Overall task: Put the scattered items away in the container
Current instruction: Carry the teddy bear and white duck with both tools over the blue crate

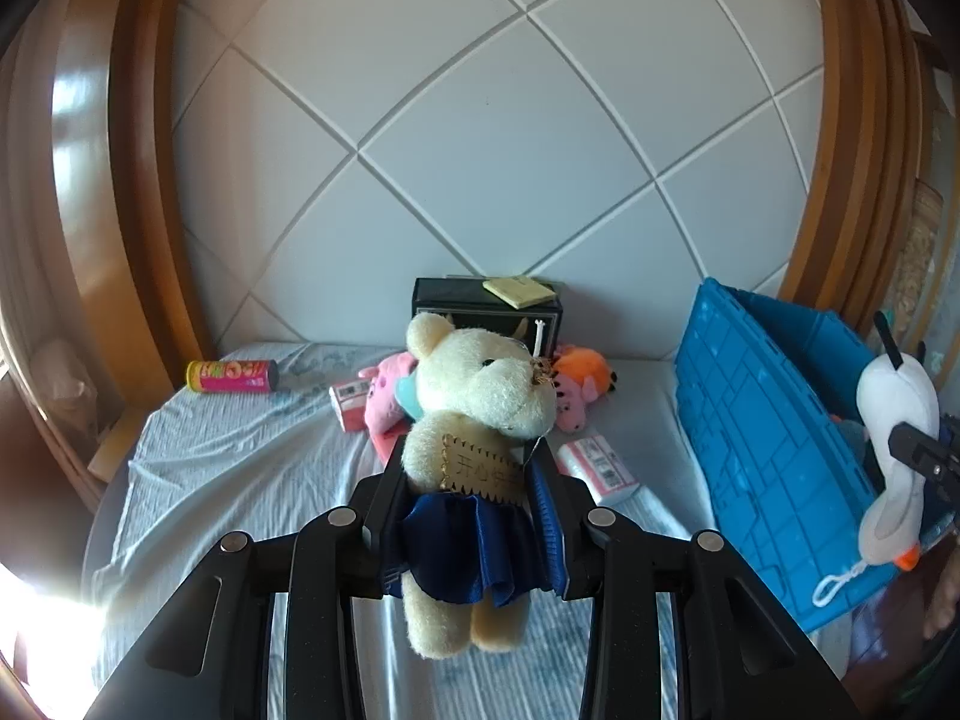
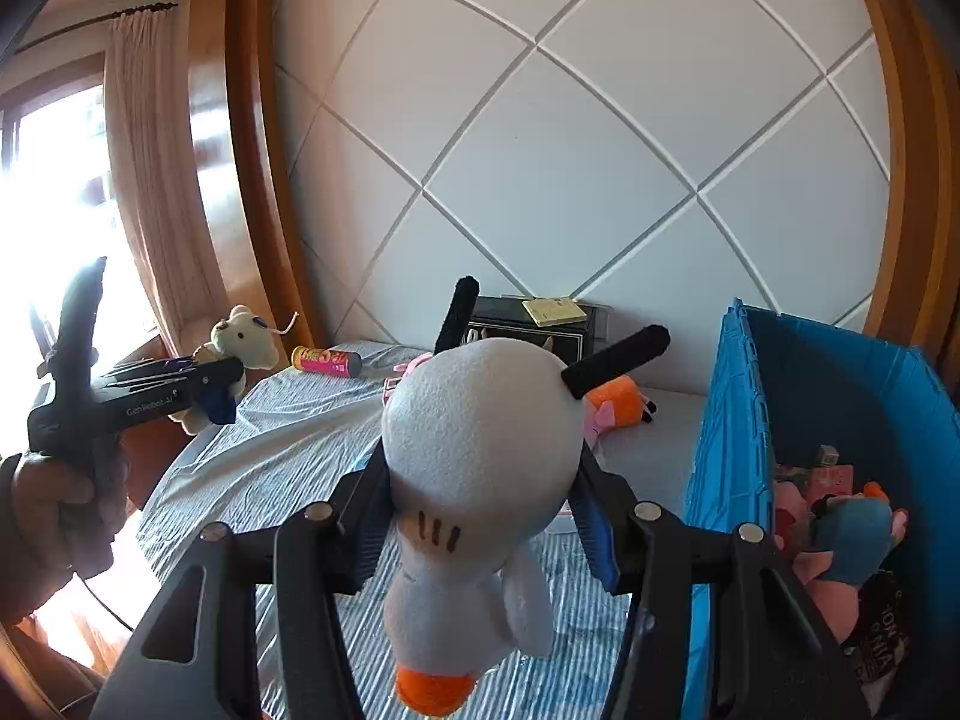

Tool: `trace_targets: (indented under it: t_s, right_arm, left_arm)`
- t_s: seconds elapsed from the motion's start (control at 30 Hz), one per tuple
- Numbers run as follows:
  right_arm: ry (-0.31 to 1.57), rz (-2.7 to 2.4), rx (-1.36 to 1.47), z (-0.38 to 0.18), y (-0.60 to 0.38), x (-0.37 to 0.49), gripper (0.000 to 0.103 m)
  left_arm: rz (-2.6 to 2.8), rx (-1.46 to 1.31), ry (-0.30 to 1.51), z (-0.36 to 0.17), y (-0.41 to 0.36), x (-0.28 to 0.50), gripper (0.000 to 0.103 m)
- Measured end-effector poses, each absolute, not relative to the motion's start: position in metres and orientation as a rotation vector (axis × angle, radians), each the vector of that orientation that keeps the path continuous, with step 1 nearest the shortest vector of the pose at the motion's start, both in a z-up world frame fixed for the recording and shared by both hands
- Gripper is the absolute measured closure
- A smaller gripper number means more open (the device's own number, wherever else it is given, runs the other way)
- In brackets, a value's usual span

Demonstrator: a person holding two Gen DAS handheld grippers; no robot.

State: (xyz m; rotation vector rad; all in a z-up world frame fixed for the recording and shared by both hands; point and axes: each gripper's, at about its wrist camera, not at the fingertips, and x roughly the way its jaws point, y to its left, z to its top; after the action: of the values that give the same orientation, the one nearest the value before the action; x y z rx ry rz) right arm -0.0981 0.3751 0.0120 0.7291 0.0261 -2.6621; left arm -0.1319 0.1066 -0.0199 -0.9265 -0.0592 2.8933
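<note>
The right gripper (image 2: 480, 516), clamped on a white duck plush (image 2: 480, 438), hangs just left of the blue crate (image 2: 729, 420), nearer than the left gripper (image 1: 465, 480). That one pinches a cream teddy bear (image 1: 480, 396) over the bed, crate on its right.

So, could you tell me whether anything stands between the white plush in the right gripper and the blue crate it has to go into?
Nothing visible does. The right gripper holds the white plush just left of the blue crate, whose top is open. Only the near wall has to be cleared; plush toys already lie at the bottom.
</note>
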Motion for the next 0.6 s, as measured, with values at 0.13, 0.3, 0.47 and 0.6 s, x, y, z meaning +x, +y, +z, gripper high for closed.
trace_targets:
  t_s: [0.13, 0.3, 0.47, 0.6]
  right_arm:
    - [-0.004, -2.694, 0.721, 0.016, 0.407, -0.093, 0.051]
    - [-0.027, -2.729, 0.723, 0.02, 0.447, -0.09, 0.051]
    - [-0.056, -2.78, 0.729, 0.024, 0.485, -0.085, 0.051]
    - [-0.076, -2.824, 0.735, 0.027, 0.513, -0.081, 0.051]
  left_arm:
    - [2.881, -0.9, -0.042, -0.005, 0.142, -0.134, 0.068]
    - [2.84, -0.868, -0.001, 0.01, 0.195, -0.14, 0.068]
    - [2.767, -0.841, 0.031, 0.02, 0.251, -0.145, 0.068]
    - [2.704, -0.809, 0.069, 0.029, 0.297, -0.144, 0.068]
